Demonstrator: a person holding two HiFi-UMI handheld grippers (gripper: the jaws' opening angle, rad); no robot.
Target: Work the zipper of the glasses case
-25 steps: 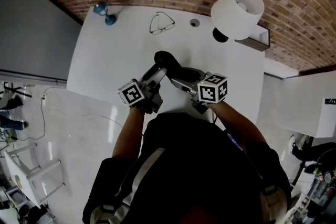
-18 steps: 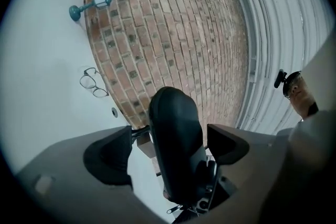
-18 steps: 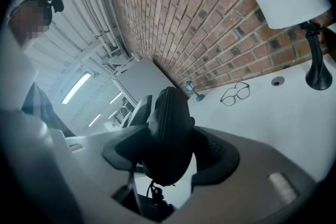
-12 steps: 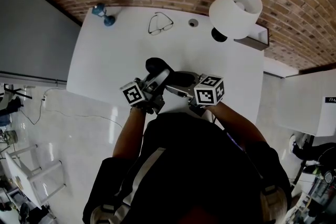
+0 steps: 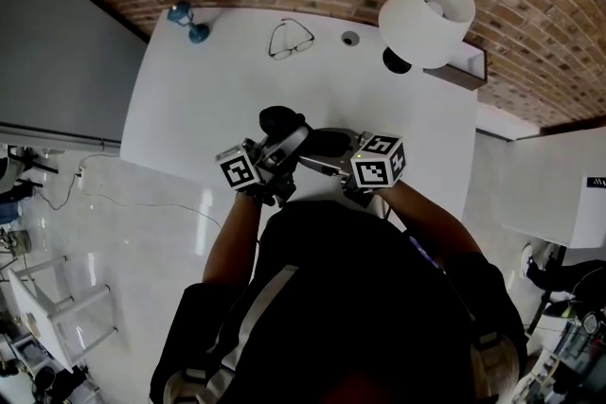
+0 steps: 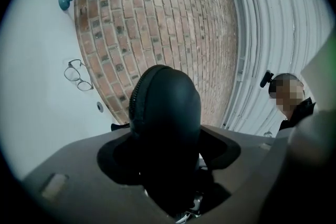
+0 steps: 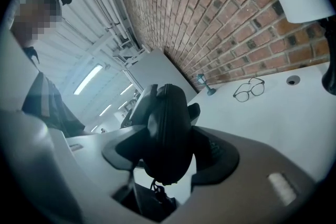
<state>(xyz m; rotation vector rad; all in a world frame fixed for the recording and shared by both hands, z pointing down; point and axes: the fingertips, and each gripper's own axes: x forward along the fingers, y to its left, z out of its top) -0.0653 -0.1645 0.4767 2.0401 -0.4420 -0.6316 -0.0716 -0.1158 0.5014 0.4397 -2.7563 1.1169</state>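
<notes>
The black glasses case [image 5: 281,121] hangs above the white table [image 5: 189,109], carried between both grippers. My left gripper [image 5: 284,139] has one end of the case [image 6: 165,113] between its pads; its jaws have just been closing and now press on the case. The zipper teeth [image 6: 134,97] run along the case's left edge. My right gripper [image 5: 327,151] is shut on the other end of the case [image 7: 167,128]. The zipper seam faces that camera, and a zipper pull [image 7: 157,190] dangles below.
A pair of glasses [image 5: 291,40] lies at the table's far side, next to a round grommet [image 5: 351,39]. A small blue lantern ornament [image 5: 189,22] stands at the far left corner. A white lamp shade [image 5: 428,19] rises at the far right, against the brick wall.
Both grippers and the case have shifted slightly left and nearer to the person. The left gripper's jaws have closed in on the case's end.
</notes>
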